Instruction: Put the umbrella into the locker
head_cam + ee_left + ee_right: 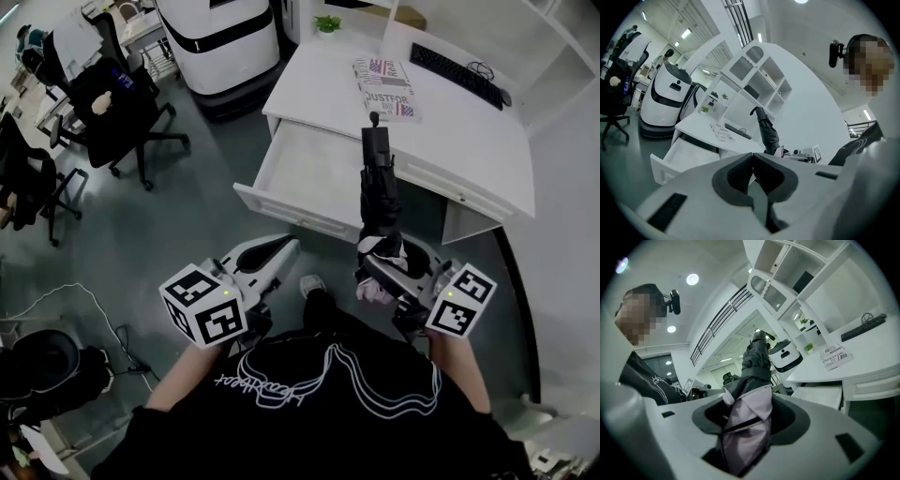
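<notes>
My right gripper (382,261) is shut on a folded umbrella (378,192), gripping its pale lilac lower end. The black upper part and handle point away from me, over the front of an open white drawer (309,173). In the right gripper view the umbrella (754,357) rises from between the jaws, with the drawer (820,397) lower right. The left gripper (277,253) hovers to the left of it, level with it, with jaws together and nothing in them. In the left gripper view the pads of the left gripper (753,164) meet, and the umbrella (768,133) and the drawer (679,154) lie ahead.
The drawer belongs to a white desk (469,131) with a keyboard (457,73), a magazine (384,89) and a small plant (327,23). A white robot base (220,42) stands behind the drawer. Black office chairs (112,103) are at the left, and cables lie on the floor.
</notes>
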A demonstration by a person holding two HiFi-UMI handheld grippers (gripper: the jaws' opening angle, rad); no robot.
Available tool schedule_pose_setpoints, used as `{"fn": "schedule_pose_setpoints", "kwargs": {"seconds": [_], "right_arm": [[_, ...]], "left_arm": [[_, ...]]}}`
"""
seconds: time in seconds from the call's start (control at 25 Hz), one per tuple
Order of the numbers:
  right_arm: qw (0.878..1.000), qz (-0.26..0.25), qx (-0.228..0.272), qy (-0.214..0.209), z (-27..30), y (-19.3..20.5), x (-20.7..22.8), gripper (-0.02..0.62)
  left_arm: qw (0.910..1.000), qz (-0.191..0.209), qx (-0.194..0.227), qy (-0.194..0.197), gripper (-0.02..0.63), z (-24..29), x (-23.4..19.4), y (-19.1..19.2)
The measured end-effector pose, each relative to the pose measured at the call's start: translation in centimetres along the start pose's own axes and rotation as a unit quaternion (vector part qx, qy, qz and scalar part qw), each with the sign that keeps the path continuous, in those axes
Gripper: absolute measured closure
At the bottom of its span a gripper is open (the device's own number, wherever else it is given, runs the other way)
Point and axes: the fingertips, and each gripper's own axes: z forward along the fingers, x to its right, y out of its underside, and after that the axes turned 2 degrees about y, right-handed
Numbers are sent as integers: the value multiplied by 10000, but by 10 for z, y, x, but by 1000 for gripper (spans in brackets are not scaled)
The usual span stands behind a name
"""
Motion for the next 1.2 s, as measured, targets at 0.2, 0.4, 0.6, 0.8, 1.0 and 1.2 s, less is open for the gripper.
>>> {"fn": "schedule_pose_setpoints", "kwargs": {"seconds": [0.2, 0.4, 0.6, 0.8, 1.0, 1.2], "right_arm": [[9995, 83, -300, -62, 27, -16, 47, 353], [9977, 1, -670, -133, 51, -26, 85, 353], [9952, -27, -963, -196, 75, -30, 114, 353], [9903, -360, -1318, -270, 98, -26, 136, 354], [9841, -504, -1672, -315, 122, -12, 151, 354], [9736, -619, -2173, -319, 146, 12, 162, 354]], "left_arm": [[9997, -132, -99, -181, 601, 37, -35, -19], [9988, -183, -102, -438, 601, 63, -65, -41], [9968, -421, -26, -679, 601, 78, -92, -51], [9938, -539, 78, -966, 601, 83, -116, -57], [9902, -639, 185, -1227, 601, 77, -137, -57], [9856, -815, 247, -1460, 601, 66, -160, -52]]}}
